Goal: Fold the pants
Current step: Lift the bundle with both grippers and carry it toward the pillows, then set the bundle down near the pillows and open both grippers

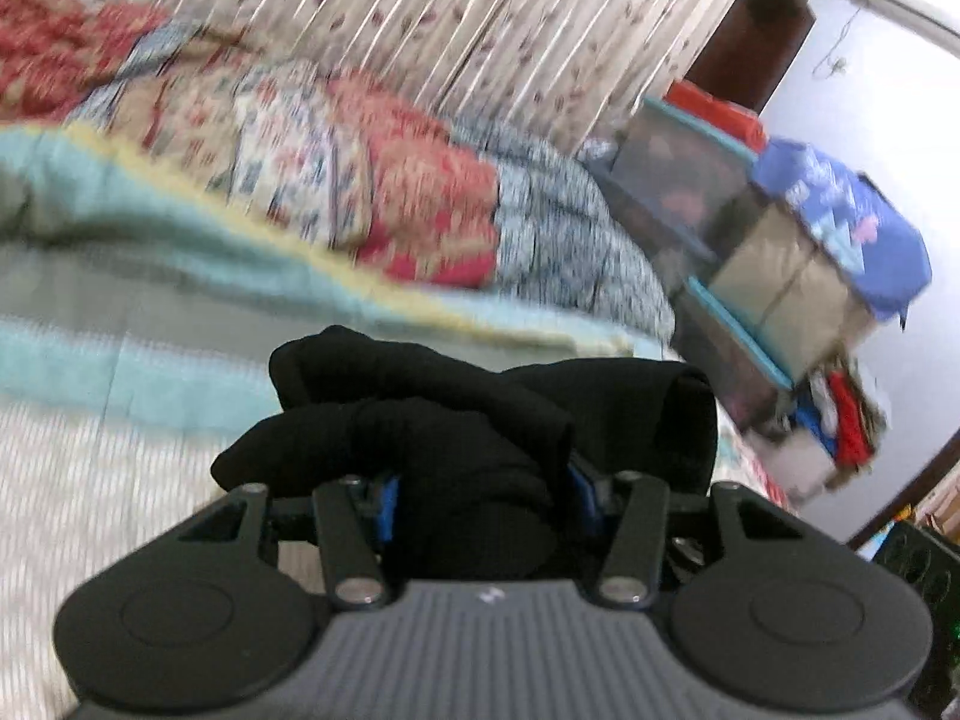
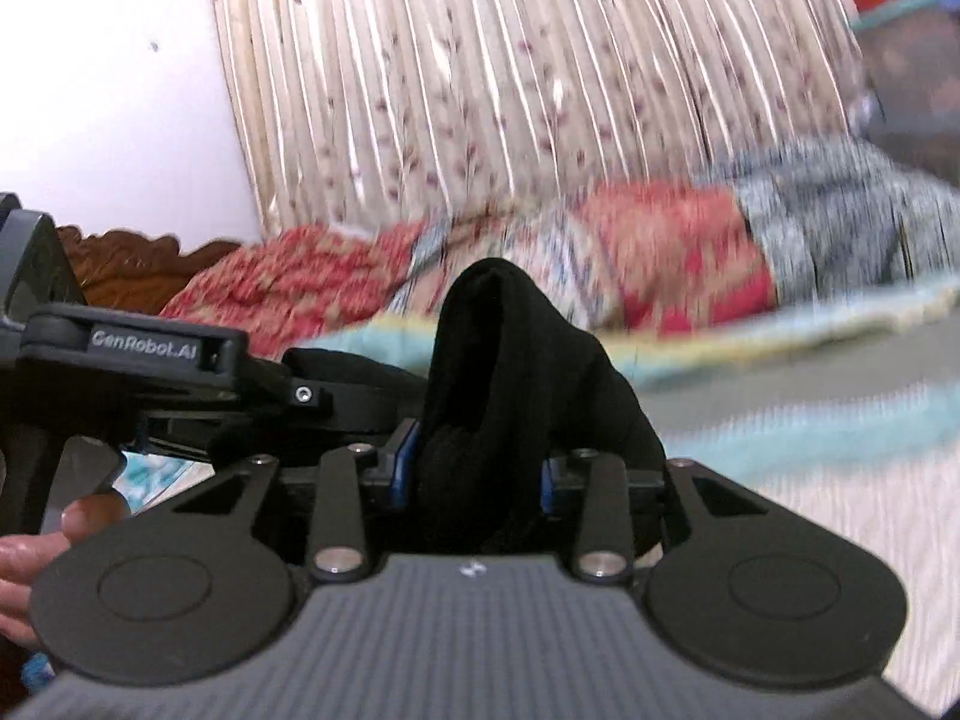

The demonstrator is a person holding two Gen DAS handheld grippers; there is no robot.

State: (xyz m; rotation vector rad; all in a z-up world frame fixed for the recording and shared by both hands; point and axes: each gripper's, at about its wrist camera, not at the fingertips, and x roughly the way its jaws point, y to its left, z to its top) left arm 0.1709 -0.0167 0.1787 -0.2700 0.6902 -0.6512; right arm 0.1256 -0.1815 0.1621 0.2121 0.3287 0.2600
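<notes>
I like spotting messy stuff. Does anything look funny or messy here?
Yes. The black pants are scrunched into a lumpy wad in the left claw and the right claw, not flat. Beside the bed, the stacked bins look overstuffed, with clothes spilling out low down.

"GenRobot.AI" in pale letters on the left hand-held gripper (image 2: 312,414), right wrist view.

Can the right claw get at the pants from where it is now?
Yes, it looks that way: the right claw is shut on a bunch of the black pants, with nothing between them. The left claw grips the same fabric close beside it.
</notes>
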